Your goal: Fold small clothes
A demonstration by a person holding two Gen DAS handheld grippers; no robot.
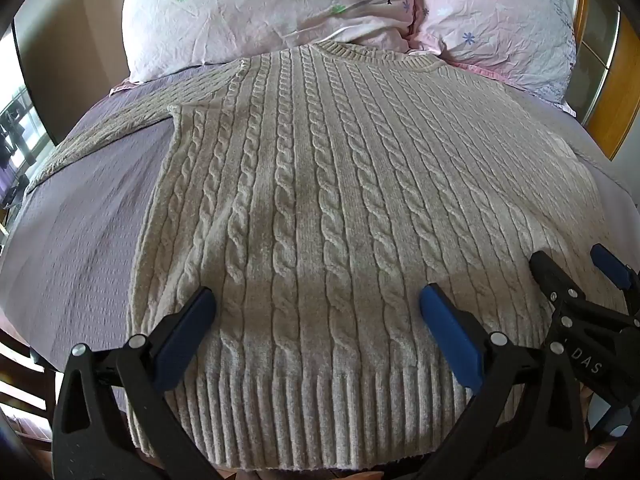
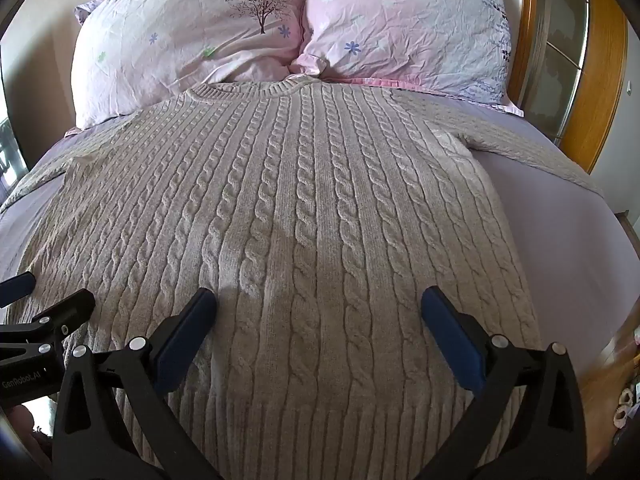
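Observation:
A beige cable-knit sweater (image 1: 320,184) lies flat on the bed, collar toward the pillows and ribbed hem nearest me. It also fills the right wrist view (image 2: 288,208). One sleeve (image 1: 100,132) stretches out to the left, the other (image 2: 532,148) to the right. My left gripper (image 1: 318,300) is open, its jaws wide apart above the lower left of the sweater near the hem. My right gripper (image 2: 320,300) is open above the lower right. It shows at the right edge of the left wrist view (image 1: 572,264). Neither holds anything.
A lilac bedsheet (image 1: 80,220) covers the bed. Two pink floral pillows (image 2: 192,32) (image 2: 404,28) lie just beyond the collar. A wooden headboard frame (image 2: 600,80) stands at the right. Slippers (image 2: 624,404) sit on the floor at the lower right.

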